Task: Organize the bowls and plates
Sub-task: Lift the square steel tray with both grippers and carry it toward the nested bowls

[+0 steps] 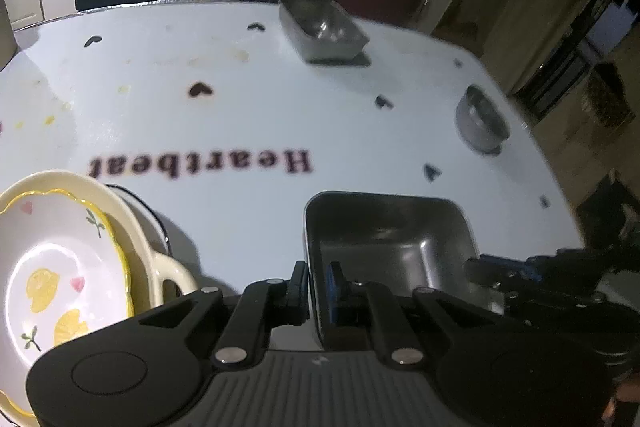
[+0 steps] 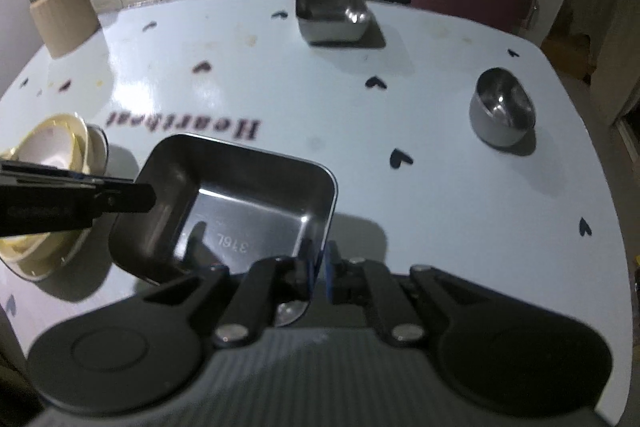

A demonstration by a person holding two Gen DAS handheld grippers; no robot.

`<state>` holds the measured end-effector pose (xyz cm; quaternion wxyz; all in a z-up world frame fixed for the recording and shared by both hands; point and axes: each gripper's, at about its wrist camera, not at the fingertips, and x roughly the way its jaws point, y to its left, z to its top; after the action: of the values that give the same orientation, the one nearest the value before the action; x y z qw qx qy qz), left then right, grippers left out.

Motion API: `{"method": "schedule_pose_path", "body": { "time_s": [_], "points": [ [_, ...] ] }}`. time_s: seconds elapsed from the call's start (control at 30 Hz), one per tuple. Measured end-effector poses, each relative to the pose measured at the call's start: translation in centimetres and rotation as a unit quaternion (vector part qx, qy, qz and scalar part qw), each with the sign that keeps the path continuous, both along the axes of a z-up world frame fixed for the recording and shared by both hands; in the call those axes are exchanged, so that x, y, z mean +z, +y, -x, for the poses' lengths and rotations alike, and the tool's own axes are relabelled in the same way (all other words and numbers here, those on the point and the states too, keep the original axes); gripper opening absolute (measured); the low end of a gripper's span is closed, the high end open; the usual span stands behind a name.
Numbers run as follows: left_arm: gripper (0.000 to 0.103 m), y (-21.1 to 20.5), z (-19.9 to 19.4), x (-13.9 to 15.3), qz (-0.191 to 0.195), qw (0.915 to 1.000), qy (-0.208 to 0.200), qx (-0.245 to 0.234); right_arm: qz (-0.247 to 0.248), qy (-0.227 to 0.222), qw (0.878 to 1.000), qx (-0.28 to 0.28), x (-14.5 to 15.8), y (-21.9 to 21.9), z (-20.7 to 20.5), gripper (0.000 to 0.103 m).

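1. The step in hand looks like carrying the square steel dish point(image 2: 240, 203) to join another piece. Both grippers hold it, so they should move together and keep it level.
2. The left gripper point(image 1: 318, 285) has its fingers nearly closed, pinching the dish's near-left wall, one finger outside and one inside.
3. The right gripper point(image 2: 319, 269) has its fingers likewise almost shut on the rim at the dish's near-right corner. Its tips also show at the right edge of the left view.
4. The dish appears lifted just above the surface point(image 2: 440, 195), judging by its shadow, though I cannot be sure.
5. A sensible target is the second square dish point(image 2: 331, 13), far beyond the held one; nesting needs the corners lined up before lowering.
6. The round steel bowl point(image 2: 502, 111) stands to the dish's right, well apart.
7. The stacked plates point(image 1: 60, 267) sit just left of the dish; keep clear of them.
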<state>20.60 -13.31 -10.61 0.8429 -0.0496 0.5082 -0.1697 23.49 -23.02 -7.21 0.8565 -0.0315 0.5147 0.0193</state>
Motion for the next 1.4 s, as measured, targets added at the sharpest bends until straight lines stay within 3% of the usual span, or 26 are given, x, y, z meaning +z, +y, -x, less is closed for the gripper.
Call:
{"method": "schedule_pose_path", "body": {
  "time_s": [0.13, 0.53, 1.0, 1.23, 1.4],
  "points": [
    [0.01, -0.1, -0.6, -1.3, -0.021, 0.9996, 0.019, -0.004, 0.008, 0.011, 1.0, 0.01, -0.9, 0.7, -0.5, 0.007],
    [0.014, -1.3, -1.7, -2.4, -0.027, 0.9989, 0.028, -0.025, 0.008, 0.047, 0.999, -0.009, -2.5, 0.1, -1.8, 0.007],
    [0.015, -1.2, -1.5, -2.4, -0.025, 0.9986, 0.035, -0.032, -0.002, 0.046, 0.999, -0.011, -2.7, -0.3, -2.0, 0.007],
    [0.027, -1.2, -1.3, -2.2, -0.021, 0.9984, 0.036, -0.039, -0.007, 0.044, 0.999, -0.01, -2.6, -0.6, -1.9, 0.009],
    [0.038, -1.1, -0.8, -1.7, -0.021, 0.9978, 0.033, -0.053, -0.009, 0.036, 0.999, -0.004, -1.8, -0.5, -1.3, 0.053]
  ]
}}
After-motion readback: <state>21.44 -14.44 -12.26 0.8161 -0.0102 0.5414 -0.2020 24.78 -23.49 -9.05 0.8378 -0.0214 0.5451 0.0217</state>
